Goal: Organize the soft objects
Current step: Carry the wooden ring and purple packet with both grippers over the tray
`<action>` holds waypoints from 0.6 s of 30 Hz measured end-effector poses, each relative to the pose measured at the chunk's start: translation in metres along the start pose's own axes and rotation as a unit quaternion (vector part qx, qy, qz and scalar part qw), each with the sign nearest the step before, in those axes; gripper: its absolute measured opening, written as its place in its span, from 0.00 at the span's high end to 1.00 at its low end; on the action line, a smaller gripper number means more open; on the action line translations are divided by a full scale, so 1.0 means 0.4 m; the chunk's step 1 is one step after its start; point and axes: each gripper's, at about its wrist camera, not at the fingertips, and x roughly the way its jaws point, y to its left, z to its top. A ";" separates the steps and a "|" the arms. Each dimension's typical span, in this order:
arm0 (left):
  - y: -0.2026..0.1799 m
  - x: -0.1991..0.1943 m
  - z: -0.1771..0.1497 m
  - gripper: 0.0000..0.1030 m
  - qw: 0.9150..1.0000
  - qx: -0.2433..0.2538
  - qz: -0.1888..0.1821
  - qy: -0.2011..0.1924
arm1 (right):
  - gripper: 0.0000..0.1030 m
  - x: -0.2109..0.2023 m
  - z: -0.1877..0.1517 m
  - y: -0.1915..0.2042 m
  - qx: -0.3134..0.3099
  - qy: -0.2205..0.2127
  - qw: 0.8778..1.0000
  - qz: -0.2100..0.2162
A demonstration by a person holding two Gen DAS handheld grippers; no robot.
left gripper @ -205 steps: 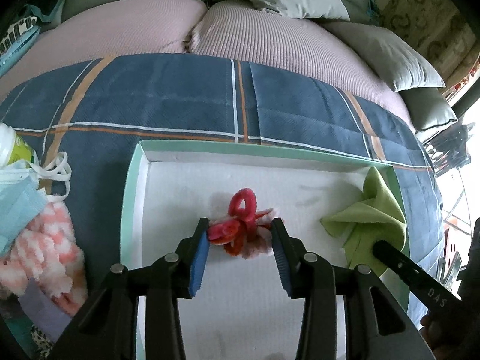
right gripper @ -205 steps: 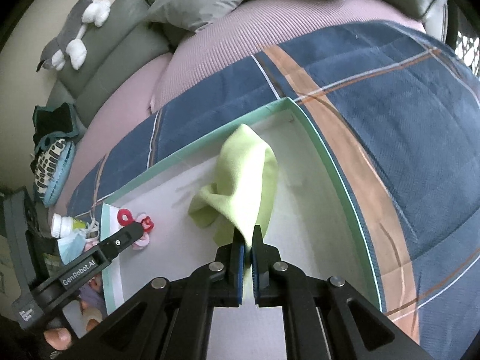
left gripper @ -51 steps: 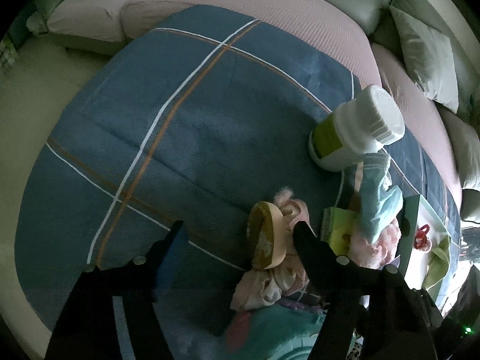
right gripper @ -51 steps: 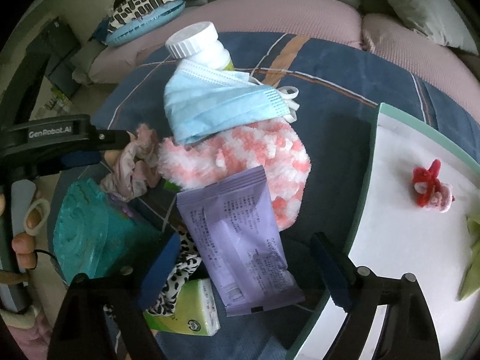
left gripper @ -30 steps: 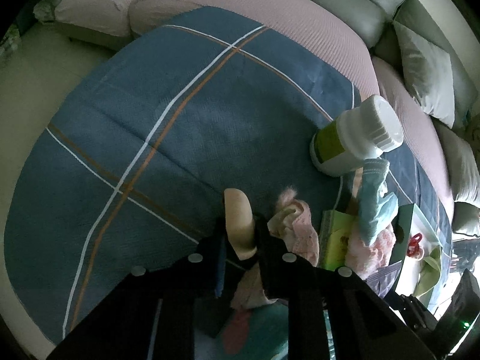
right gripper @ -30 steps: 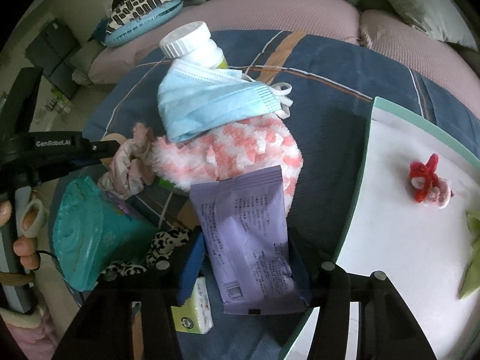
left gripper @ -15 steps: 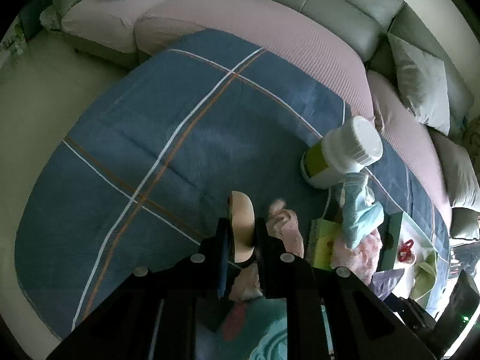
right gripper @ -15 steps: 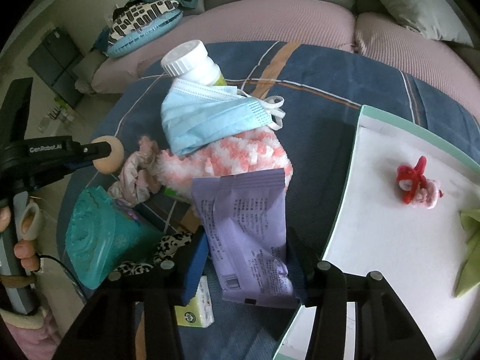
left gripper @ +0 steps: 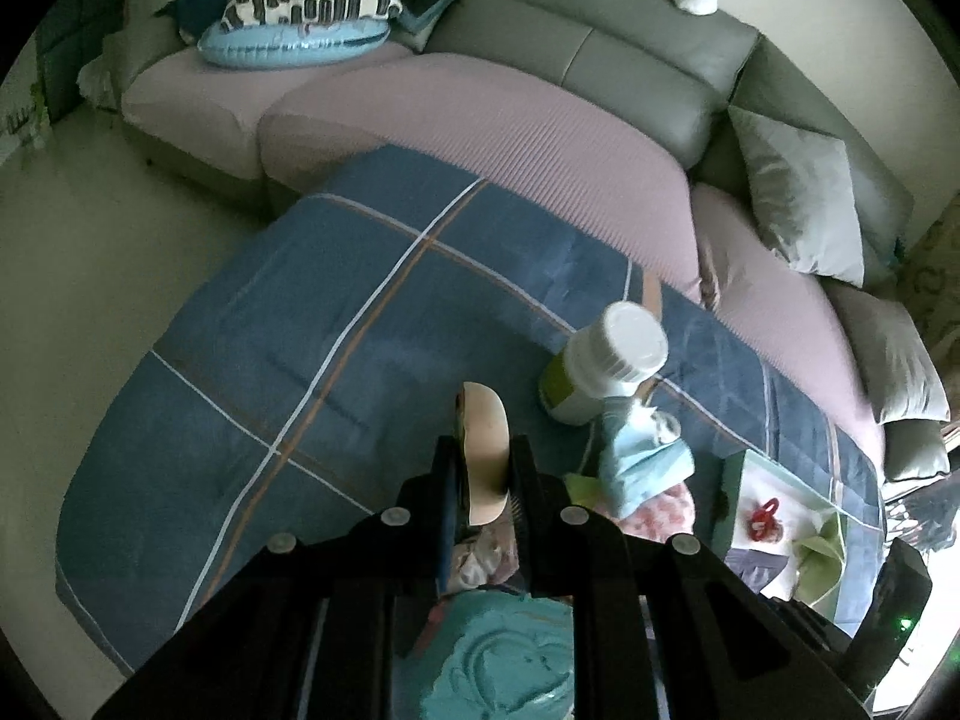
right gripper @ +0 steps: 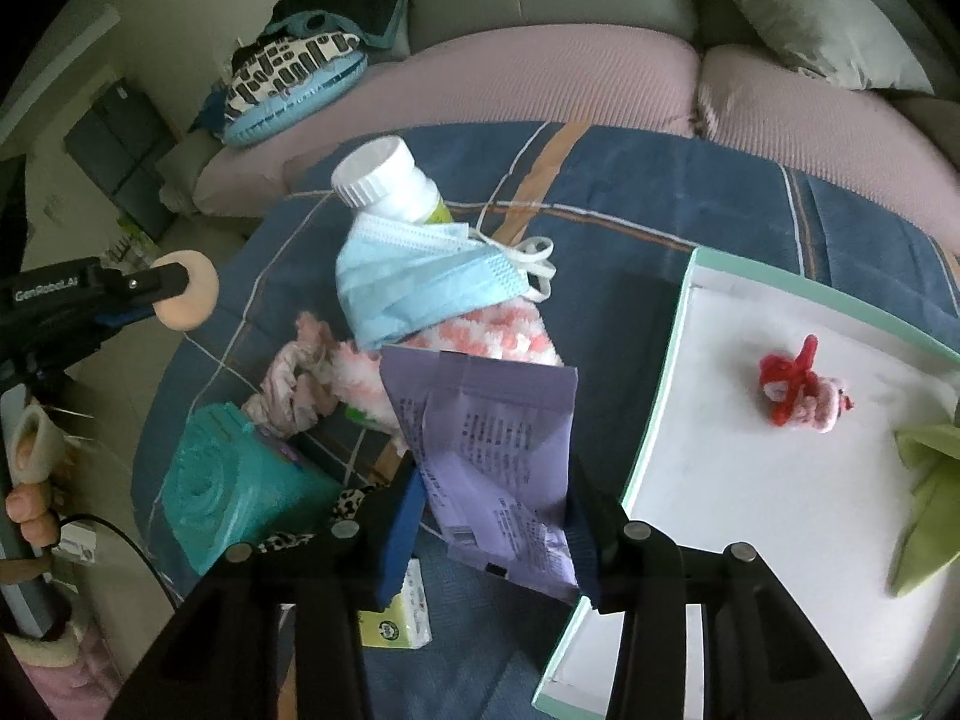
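Observation:
My left gripper (left gripper: 483, 450) is shut on a round beige sponge puff (left gripper: 485, 444) and holds it above the blue plaid blanket; the puff also shows at the left of the right wrist view (right gripper: 189, 300). My right gripper (right gripper: 495, 486) is shut on a purple packet (right gripper: 492, 450), lifted beside the white tray (right gripper: 660, 420). In the tray lie a red and pink fuzzy toy (right gripper: 795, 390) and a green cloth (right gripper: 927, 480). A blue face mask (right gripper: 420, 282), a pink fluffy cloth (right gripper: 498, 330) and a pink scrunchie (right gripper: 294, 384) lie in the pile.
A white-capped bottle (right gripper: 390, 186) stands behind the mask. A teal pack (right gripper: 228, 492), a leopard-print item (right gripper: 354, 501) and a small tissue pack (right gripper: 396, 618) lie at the pile's near side. A sofa with pillows (left gripper: 798, 222) runs behind.
My left gripper closed on the beige puff and raised it off the pile. My right gripper closed on the purple packet and lifted it slightly toward the tray.

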 end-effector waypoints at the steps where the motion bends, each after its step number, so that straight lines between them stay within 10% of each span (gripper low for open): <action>1: -0.001 -0.007 0.000 0.84 1.000 0.001 -0.001 -0.003 | 0.56 -0.004 0.001 -0.001 0.001 -0.002 1.000 -0.001; 18: -0.123 -0.101 0.008 0.84 0.997 0.044 -0.027 -0.049 | 0.56 -0.190 0.023 -0.071 0.036 -0.096 0.995 -0.016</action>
